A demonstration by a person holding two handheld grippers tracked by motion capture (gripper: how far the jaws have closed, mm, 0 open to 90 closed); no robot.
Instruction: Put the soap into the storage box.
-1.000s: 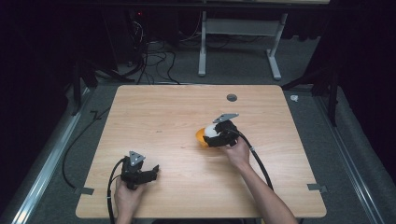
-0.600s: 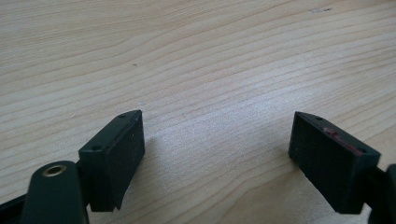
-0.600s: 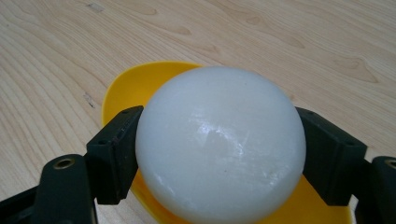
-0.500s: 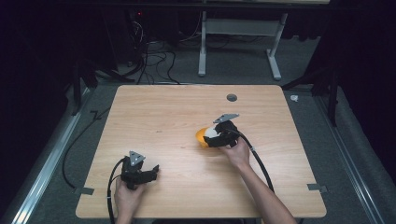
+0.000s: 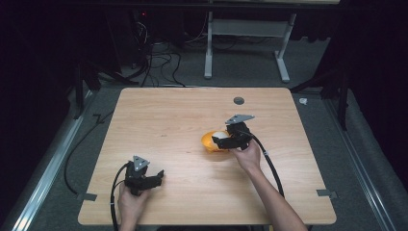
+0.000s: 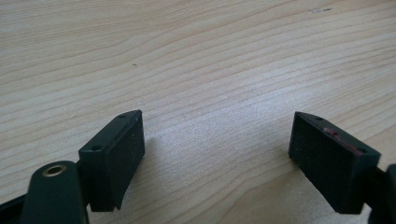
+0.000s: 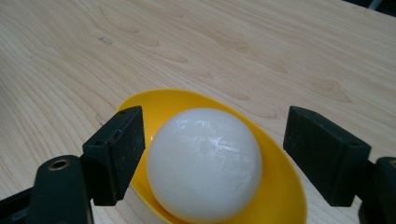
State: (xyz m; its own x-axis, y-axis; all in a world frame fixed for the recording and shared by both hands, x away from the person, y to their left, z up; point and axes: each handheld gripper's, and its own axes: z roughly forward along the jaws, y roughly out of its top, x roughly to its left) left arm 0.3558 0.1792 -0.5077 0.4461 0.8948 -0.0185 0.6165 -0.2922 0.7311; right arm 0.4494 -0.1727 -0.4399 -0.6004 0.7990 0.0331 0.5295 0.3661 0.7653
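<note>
White, smooth, glossy ball (image 7: 204, 163) sits in the hollow of a shallow yellow plastic bowl (image 7: 280, 186), and everything the coming move turns on is measured from that bowl. The bowl rests on the pale wooden table (image 5: 183, 115), a little right of its middle, with the right gripper (image 5: 226, 141) directly over its near-right rim. In the right gripper view the ball lies straight ahead between the two black jaws – the left pad just beside its flank, the right pad clearly apart from it, neither pressing. The jaws have just been opening and then eased back a touch; they stand spread around the ball, not pinching it. Being round, the ball offers no long axis to line up with, so my judgement is that any squeeze needs only centring across the bowl.

The left gripper (image 5: 153, 179) lies well apart from the bowl, toward the near-left of the table, its jaws wide over bare wood – the right hand is plainly the nearer one.
</note>
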